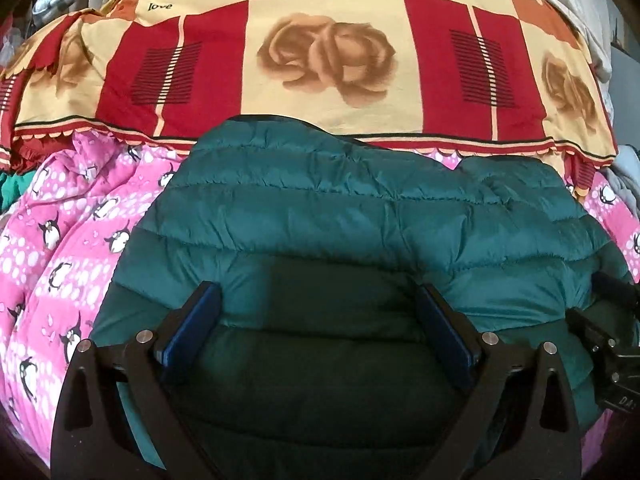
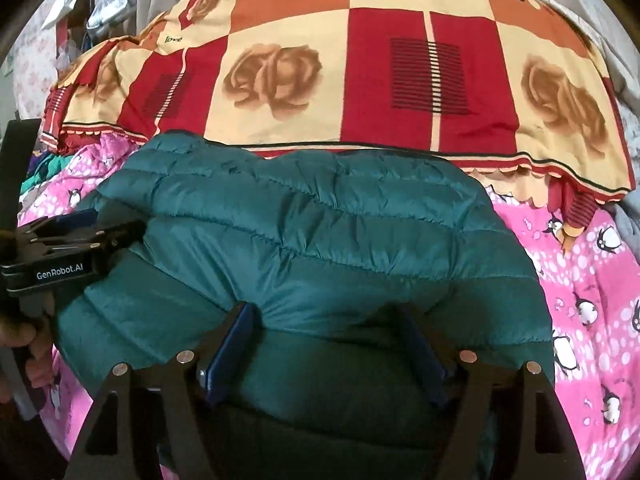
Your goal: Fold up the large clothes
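Observation:
A teal quilted puffer jacket [image 1: 360, 208] lies across a pink penguin-print blanket [image 1: 60, 240]. Its near part is doubled over into a thick, shadowed roll. My left gripper [image 1: 320, 300] straddles that roll, and its blue pads [image 1: 208, 304] press into the padding from both sides. My right gripper [image 2: 326, 320] holds the same thick edge of the jacket [image 2: 320, 220] further right, with the fabric bulging over its blue fingertips [image 2: 236, 328]. In the right wrist view the left gripper [image 2: 80, 232] shows side-on at the jacket's left edge. The right gripper's body [image 1: 604, 312] shows at the far right of the left wrist view.
A red, orange and cream rose-patterned cover [image 1: 328, 60] lies just behind the jacket, touching its far edge. Pink blanket [image 2: 592, 300] shows on both sides. Cluttered fabric and bags [image 2: 100, 8] sit at the back left. A hand [image 2: 28, 344] grips the left tool.

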Demonstrator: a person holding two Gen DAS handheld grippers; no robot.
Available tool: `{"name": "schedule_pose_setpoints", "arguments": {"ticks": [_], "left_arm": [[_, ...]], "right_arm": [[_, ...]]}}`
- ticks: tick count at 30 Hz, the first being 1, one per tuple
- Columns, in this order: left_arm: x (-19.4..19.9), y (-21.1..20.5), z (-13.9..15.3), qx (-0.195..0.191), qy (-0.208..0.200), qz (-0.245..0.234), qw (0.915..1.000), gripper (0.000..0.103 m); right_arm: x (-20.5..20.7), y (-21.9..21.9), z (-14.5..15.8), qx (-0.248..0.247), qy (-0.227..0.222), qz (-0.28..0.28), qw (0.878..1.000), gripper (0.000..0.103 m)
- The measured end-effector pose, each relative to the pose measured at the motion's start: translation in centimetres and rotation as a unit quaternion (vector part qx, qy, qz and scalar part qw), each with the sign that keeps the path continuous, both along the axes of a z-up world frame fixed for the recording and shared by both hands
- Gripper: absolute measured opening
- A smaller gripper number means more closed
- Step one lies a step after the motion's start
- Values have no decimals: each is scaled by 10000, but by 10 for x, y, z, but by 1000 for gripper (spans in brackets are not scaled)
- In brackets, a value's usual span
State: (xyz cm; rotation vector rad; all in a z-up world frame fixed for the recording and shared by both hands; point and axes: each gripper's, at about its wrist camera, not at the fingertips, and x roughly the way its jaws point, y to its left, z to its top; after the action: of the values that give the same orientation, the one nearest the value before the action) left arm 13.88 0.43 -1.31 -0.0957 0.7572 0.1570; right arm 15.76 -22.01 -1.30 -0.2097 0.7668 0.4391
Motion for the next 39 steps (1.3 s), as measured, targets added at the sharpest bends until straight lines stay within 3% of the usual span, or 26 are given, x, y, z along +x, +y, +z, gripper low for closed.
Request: {"name": "schedule_pose_setpoints", "arguments": {"ticks": [8, 10, 13, 16, 19, 23, 25, 29, 30, 32, 35, 37, 39], "left_arm": [[-2, 2, 2, -61, 26, -20, 10000, 98], [-2, 2, 3, -63, 31, -22, 10000, 98], [-6, 3, 6, -85, 5, -34, 10000, 98], [-27, 12, 28, -165, -373, -17, 9992, 98], [-59, 33, 53, 116, -895, 142, 9958, 98], [-99, 79, 46, 258, -957, 485, 9939, 98], [-109, 101, 35, -25, -780, 661, 9948, 98], [-129, 138, 5, -1166, -885, 658, 9870, 97], [-130, 137, 1, -1446, -947, 407, 9841, 97], [-123, 127, -4, -1458, -858, 10, 9856, 97], [-112, 107, -12, -1358, -712, -514, 9868, 97], [-102, 97, -20, -1315, -507, -685, 9876, 97], [-96, 91, -24, -1340, -410, -725, 9875, 98]], "right_arm": [[-11, -18, 25, 195, -418, 5, 9989, 74], [-20, -40, 39, 235, -803, -280, 9961, 74], [-29, -86, 52, 445, -1029, -842, 9901, 74], [-34, -139, 52, 879, -785, -1374, 9835, 74], [-39, -189, 44, 1713, -379, -1636, 9708, 74], [-41, -225, 23, 2548, 188, -1490, 9553, 74], [-40, -228, 12, 2762, 475, -1325, 9507, 74], [-33, -211, -5, 3012, 982, -865, 9445, 74], [-30, -202, -10, 2973, 1090, -769, 9454, 74], [-27, -190, -17, 2811, 1131, -705, 9504, 74], [-23, -177, -27, 3026, 1331, -442, 9427, 74], [-22, -164, -33, 3048, 1530, -221, 9398, 77], [-24, -157, -36, 2861, 1492, -119, 9464, 78]]}}
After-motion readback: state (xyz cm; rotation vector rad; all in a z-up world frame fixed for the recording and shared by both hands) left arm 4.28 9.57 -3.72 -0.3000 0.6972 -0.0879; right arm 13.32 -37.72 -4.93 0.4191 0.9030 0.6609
